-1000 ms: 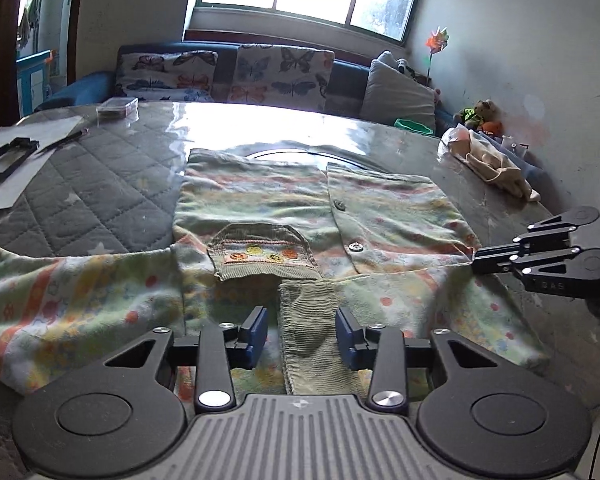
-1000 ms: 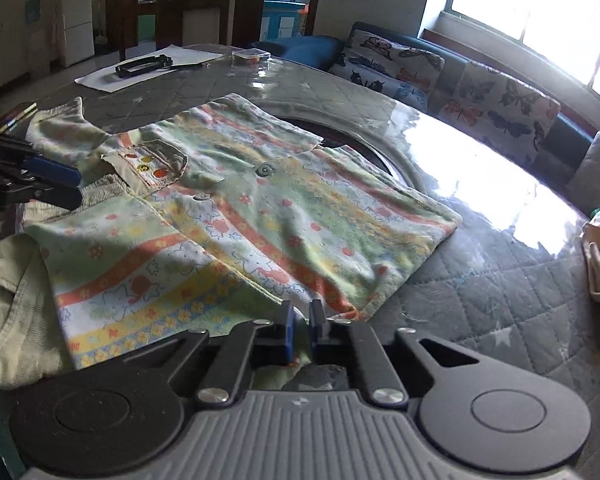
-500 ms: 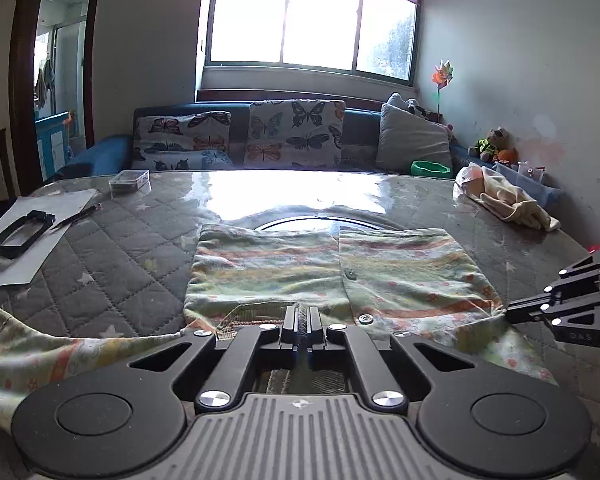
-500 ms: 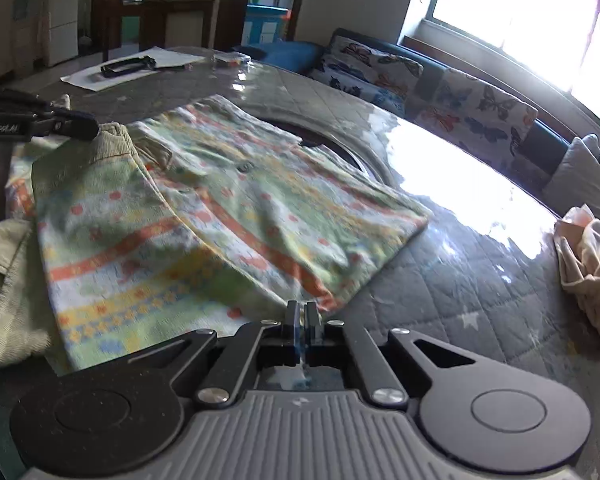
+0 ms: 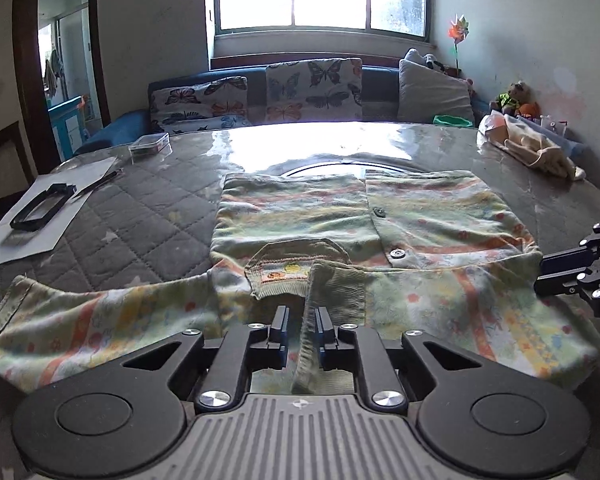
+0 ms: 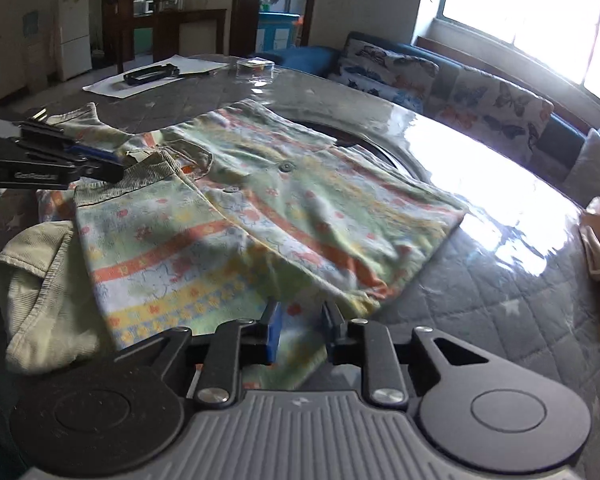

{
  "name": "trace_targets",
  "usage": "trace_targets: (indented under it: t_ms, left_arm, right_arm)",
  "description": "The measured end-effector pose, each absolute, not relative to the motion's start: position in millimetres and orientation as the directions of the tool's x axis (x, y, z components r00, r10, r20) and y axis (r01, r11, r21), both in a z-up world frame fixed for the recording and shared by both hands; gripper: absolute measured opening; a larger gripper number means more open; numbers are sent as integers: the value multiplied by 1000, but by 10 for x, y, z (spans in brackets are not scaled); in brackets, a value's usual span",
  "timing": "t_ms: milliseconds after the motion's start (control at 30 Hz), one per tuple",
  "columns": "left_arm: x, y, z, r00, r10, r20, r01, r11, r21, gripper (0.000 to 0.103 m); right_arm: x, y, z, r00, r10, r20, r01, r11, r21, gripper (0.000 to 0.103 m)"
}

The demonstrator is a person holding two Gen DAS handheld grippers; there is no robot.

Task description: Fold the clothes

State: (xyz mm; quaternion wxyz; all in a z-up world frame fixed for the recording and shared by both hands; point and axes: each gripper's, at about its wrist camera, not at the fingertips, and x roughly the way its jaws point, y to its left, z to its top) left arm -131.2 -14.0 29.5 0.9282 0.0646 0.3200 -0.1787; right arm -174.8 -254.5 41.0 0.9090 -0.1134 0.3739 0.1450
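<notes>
A child's shirt (image 5: 340, 216) with pastel stripes, buttons and a corduroy collar (image 5: 332, 292) lies on the quilted grey table (image 5: 148, 216). Its near part is folded over toward the window. My left gripper (image 5: 300, 324) is open, jaws a little apart, with the collar edge between them. My right gripper (image 6: 300, 320) is open over the shirt's hem (image 6: 300, 340) at the near right corner. The shirt also shows in the right wrist view (image 6: 260, 208). The left sleeve (image 5: 80, 320) lies spread out flat.
A white sheet with a black frame (image 5: 40, 208) lies at the far left. A clear small box (image 5: 150, 146) stands behind it. A beige cloth (image 5: 532, 152) lies at the far right. A sofa with butterfly cushions (image 5: 300, 92) stands beyond the table.
Both grippers were shut on the shirt half a second ago and have opened. The folded part has come down onto the shirt.
</notes>
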Motion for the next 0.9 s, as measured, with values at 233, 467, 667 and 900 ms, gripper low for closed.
trace_targets:
  t_ms: [233,467,667,900]
  left_arm:
    - [-1532,-69,279,709,-321,-628,356,932,-75,22]
    - [-1494,491,371,774,-177,-608,131,984,-119,46]
    - [-1188,1232,449,809,62,-585,-186,970,-154,46]
    - [-772,1803,375,745,274,-609,-415,904,-101,46]
  right_arm:
    - [-2055,-2367,367,641,254,-724,-414,909,-48,43]
    - [-2129,-2316,403,667,268,-695,-396,918,-26,57]
    - [-2000,-2276,303,649,283,-707,-372,928,30,60]
    - [-1989,-2255,259,637,297,-712,-356,932,71,74]
